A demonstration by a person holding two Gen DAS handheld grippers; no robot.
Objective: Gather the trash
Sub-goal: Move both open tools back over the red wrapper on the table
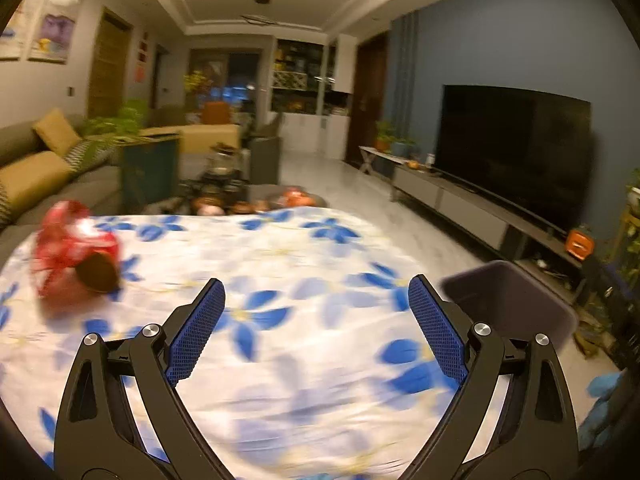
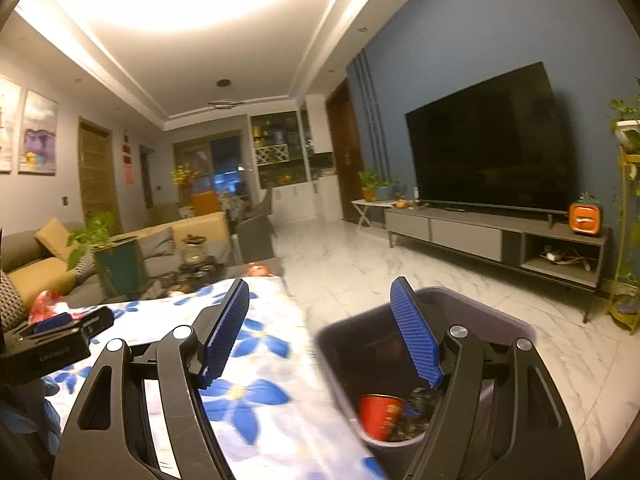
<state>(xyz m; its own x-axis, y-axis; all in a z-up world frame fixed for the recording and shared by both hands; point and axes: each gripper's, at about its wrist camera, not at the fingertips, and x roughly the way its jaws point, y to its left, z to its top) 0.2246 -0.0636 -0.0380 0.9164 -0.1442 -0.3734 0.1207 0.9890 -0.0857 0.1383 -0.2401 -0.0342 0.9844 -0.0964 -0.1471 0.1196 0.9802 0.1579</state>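
A crumpled red wrapper with a brown lump against it lies on the flower-print cloth at the far left. My left gripper stands open over the cloth, right of the wrapper, nothing between its fingers. The dark bin stands on the floor beside the table's right edge; a red cup and dark scraps lie inside. My right gripper is open and empty, its right finger above the bin. The left gripper shows at the left edge of the right wrist view, near the red wrapper.
A low table with fruit and teaware stands beyond the cloth. A sofa runs along the left. A TV on a long cabinet lines the right wall. White marble floor lies between.
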